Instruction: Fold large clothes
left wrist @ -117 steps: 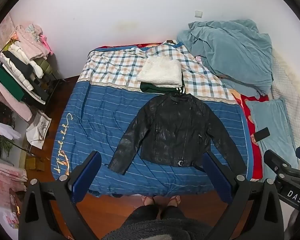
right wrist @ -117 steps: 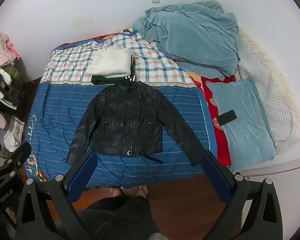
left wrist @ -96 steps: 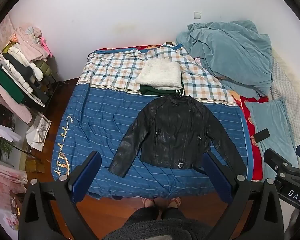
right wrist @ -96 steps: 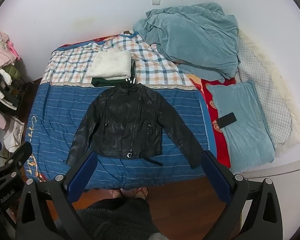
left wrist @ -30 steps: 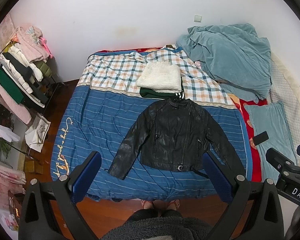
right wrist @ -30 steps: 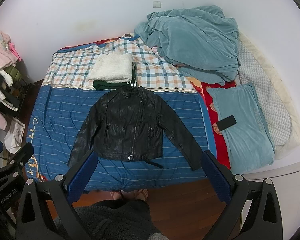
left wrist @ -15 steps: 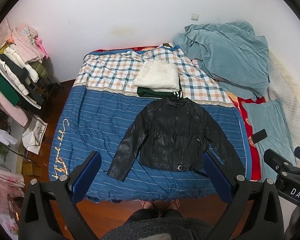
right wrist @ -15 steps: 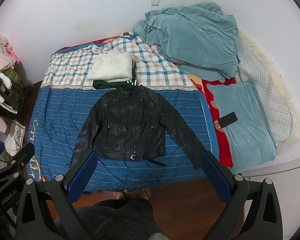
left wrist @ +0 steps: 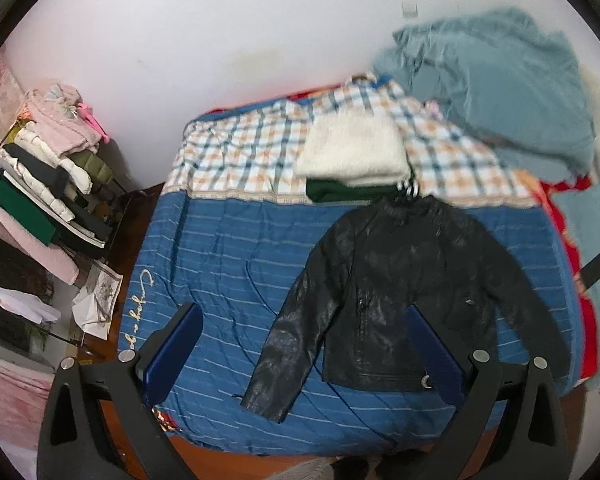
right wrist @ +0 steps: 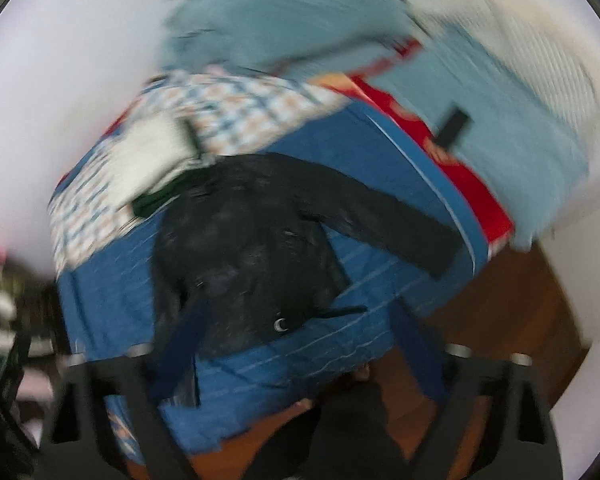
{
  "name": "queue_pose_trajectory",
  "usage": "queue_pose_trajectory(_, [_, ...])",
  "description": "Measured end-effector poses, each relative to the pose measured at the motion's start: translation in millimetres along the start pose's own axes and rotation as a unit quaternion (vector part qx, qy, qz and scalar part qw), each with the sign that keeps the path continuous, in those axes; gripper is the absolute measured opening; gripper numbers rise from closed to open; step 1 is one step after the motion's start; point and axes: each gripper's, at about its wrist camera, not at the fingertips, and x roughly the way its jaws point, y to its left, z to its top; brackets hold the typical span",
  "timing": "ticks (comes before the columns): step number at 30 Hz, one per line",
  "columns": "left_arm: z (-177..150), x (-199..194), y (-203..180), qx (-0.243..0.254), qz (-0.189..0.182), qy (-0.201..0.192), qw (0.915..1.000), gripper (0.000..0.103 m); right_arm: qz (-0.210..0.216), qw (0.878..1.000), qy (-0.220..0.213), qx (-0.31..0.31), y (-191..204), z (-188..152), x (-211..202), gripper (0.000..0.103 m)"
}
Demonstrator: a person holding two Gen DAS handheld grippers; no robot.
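Note:
A black leather jacket (left wrist: 404,296) lies flat and face up on the blue striped bedspread (left wrist: 220,264), sleeves spread to both sides. It also shows in the blurred right wrist view (right wrist: 256,248). My left gripper (left wrist: 304,344) is open and empty above the near edge of the bed, over the jacket's left sleeve and hem. My right gripper (right wrist: 296,340) is open and empty above the jacket's hem and buckle.
A folded white fleece on a green garment (left wrist: 352,156) lies behind the jacket's collar. A teal blanket (left wrist: 496,80) is heaped at the back right, with a teal pillow and a black phone (left wrist: 594,270) on the right. A clothes rack (left wrist: 40,192) stands at the left.
Both grippers have swung down and closer to the bed. The left view has shifted left. The right view has tilted and is blurred by motion. The jacket has not moved.

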Motion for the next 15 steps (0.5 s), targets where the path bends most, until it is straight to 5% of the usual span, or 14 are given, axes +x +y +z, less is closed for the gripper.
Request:
queue_pose_trajectory(2, [-6, 32, -16, 0.000, 0.006, 0.016, 0.9999, 0.103, 0.018, 0.998, 0.017, 0.062, -37, 4, 46, 0.062])
queue_pose_trajectory(6, [-19, 94, -44, -0.008, 0.031, 0.053, 0.9981, 0.103, 0.054, 0.982, 0.042, 0.175, -113, 9, 143, 0.062])
queue_pose_trajectory(15, [-51, 225, -130, -0.009, 0.082, 0.171, 0.9818, 0.103, 0.124, 0.919, 0.085, 0.364, -249, -7, 365, 0.065])
